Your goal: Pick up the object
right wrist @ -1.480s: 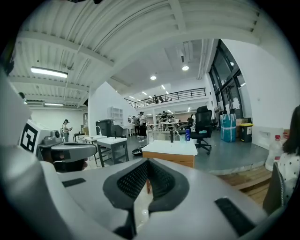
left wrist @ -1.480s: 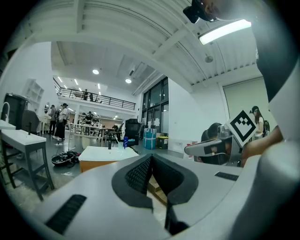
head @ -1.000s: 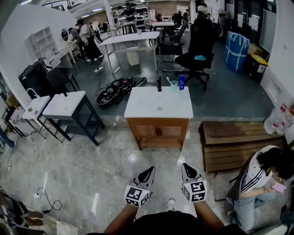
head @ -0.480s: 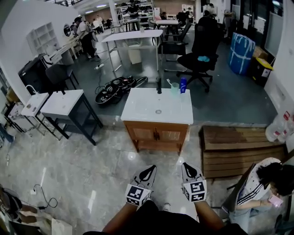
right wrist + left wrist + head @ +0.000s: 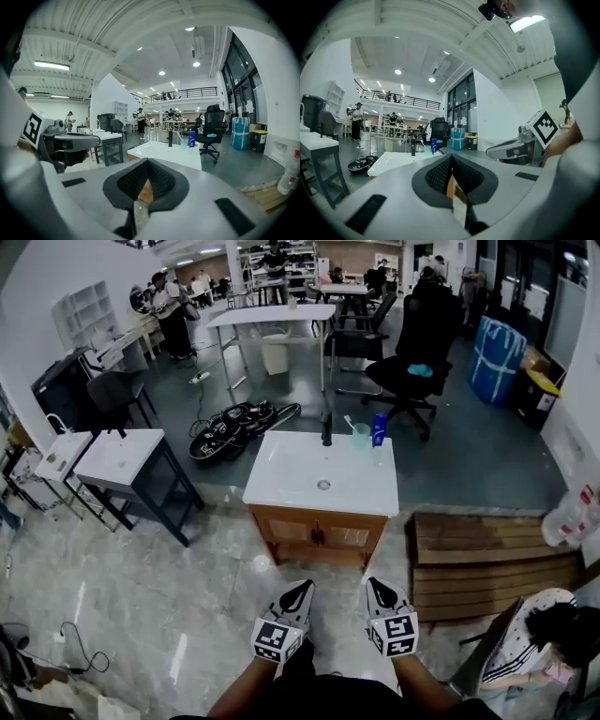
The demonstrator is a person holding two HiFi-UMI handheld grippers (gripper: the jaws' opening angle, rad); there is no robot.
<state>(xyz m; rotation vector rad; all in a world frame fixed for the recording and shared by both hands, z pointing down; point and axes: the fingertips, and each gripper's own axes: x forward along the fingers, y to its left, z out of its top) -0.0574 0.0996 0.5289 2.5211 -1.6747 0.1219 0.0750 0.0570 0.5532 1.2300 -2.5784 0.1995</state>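
A white sink top (image 5: 322, 486) on a wooden cabinet stands ahead of me in the head view. At its far edge are a black faucet (image 5: 326, 427), a clear cup with a toothbrush (image 5: 361, 435) and a blue bottle (image 5: 379, 429). My left gripper (image 5: 306, 586) and right gripper (image 5: 372, 582) are held side by side over the floor, well short of the cabinet, both shut and empty. The left gripper view shows its jaws closed (image 5: 451, 158), with the blue bottle (image 5: 433, 146) far beyond. In the right gripper view the closed jaws (image 5: 147, 162) point toward the sink top (image 5: 168, 153) and bottle (image 5: 191, 139).
A grey table with a white top (image 5: 117, 457) stands left of the cabinet. A low wooden bench (image 5: 487, 554) lies to its right, with a seated person (image 5: 544, 634) beside it. Black cables and gear (image 5: 230, 423) lie behind the cabinet; an office chair (image 5: 412, 343) stands farther back.
Both grippers have moved forward together toward the sink cabinet, which now sits nearer and lower in the head view. Both stay shut and empty.
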